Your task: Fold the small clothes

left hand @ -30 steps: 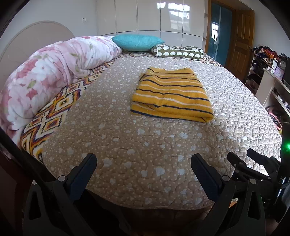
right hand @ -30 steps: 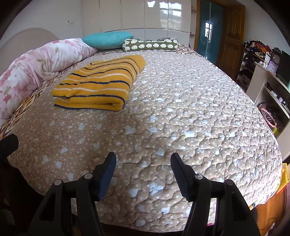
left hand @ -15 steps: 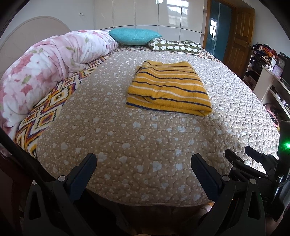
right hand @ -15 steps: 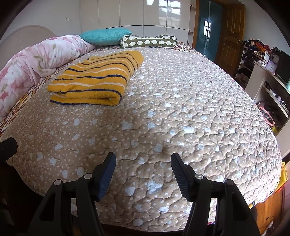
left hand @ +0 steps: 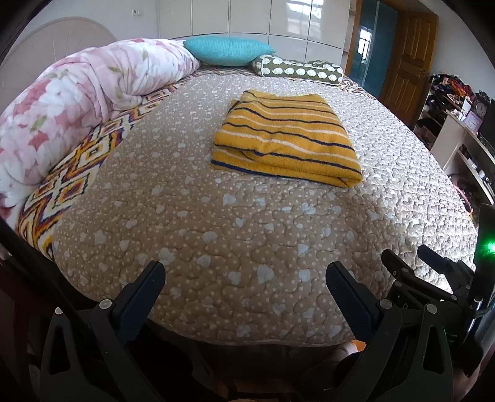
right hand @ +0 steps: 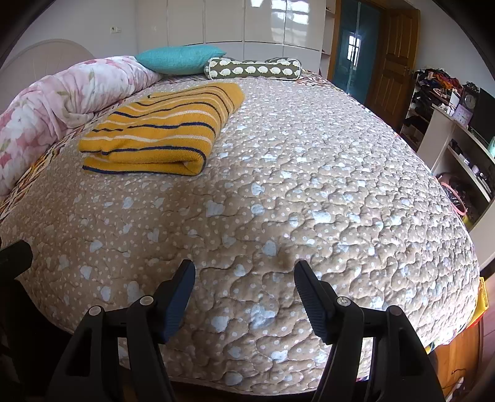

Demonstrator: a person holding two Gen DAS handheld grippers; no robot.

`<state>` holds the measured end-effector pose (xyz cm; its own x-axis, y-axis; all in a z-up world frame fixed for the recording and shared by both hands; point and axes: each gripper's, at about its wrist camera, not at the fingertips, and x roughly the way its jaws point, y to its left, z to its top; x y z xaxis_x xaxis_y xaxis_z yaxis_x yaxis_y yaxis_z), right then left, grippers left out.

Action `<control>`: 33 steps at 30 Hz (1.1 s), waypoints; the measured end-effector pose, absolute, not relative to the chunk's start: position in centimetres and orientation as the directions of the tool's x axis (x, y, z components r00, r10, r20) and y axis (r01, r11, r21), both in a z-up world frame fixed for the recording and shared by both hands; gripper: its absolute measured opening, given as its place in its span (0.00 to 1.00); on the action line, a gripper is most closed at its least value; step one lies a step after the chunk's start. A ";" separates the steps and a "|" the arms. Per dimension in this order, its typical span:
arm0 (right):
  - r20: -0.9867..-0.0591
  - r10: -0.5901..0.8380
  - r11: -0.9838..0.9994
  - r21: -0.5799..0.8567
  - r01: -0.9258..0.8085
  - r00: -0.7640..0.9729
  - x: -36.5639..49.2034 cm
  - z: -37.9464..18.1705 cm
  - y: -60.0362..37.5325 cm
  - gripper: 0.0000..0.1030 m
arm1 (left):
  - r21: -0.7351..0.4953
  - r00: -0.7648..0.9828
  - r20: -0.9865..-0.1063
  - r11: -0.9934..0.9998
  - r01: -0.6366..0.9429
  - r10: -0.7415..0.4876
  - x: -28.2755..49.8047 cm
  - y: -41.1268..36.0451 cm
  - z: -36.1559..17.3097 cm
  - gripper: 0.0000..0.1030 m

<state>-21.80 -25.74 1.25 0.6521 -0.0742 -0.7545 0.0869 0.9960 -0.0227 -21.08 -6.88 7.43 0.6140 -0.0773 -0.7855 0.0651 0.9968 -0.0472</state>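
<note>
Folded striped garment lies on the bedspread; both grippers apart from it.

- The folded garment lies on the bed, well in from the near edge and toward the head end.
- A rolled duvet runs along the bed's left side, left of the garment.
- A pillow sits at the head end, behind the garment; a bolster lies just right of it.
- Wardrobes stand behind the bed.
- A door is at the back right.
- Shelves stand right of the bed.
- Both grippers, left and right, hang over the near edge, apart from the garment.
</note>
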 end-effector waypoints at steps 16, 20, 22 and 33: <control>-0.762 -0.072 0.997 -0.028 0.079 0.644 -21.5 0.9 -26.3 0.70 | -0.065 0.589 -0.803 0.996 0.063 -0.090 -20.7 -6.7 6.6 1.00; -0.762 -0.072 0.997 -0.028 0.078 0.643 -21.6 0.8 -26.3 0.70 | -0.071 0.582 -0.808 0.996 0.059 -0.092 -20.7 -6.6 6.5 1.00; -0.763 -0.071 0.997 -0.028 0.077 0.642 -21.5 0.8 -26.4 0.70 | -0.072 0.580 -0.809 0.996 0.057 -0.092 -20.6 -6.6 6.4 1.00; -0.763 -0.071 0.997 -0.029 0.076 0.642 -21.5 0.8 -26.5 0.71 | -0.078 0.568 -0.818 0.996 0.048 -0.092 -20.4 -6.5 6.1 1.00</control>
